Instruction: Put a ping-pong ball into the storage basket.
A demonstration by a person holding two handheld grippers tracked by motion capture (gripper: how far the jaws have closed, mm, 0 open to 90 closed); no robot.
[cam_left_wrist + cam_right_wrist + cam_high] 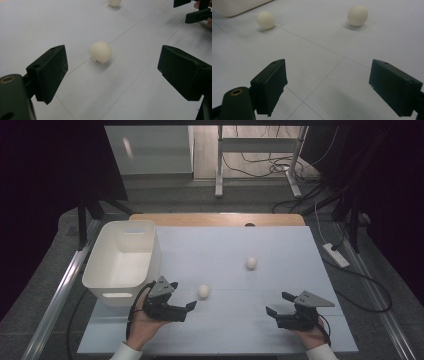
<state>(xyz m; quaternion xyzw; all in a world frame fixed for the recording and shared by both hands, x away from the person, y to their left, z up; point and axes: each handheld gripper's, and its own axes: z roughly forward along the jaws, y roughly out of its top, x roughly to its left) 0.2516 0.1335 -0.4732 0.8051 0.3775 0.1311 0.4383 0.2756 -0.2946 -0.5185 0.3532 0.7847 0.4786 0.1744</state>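
At frame left sits a white bin [121,260]; lower left, the left hand-held gripper [186,302], jaws released, lines up on the nearer egg [203,291], likely closing next, while the right hand-held gripper [277,304] hovers released at lower right.

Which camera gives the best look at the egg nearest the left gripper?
The left gripper view: the near egg lies large and centred between that gripper's open jaws. In the high view it is a small white spot beside the left gripper. In the right gripper view it sits far off, upper left.
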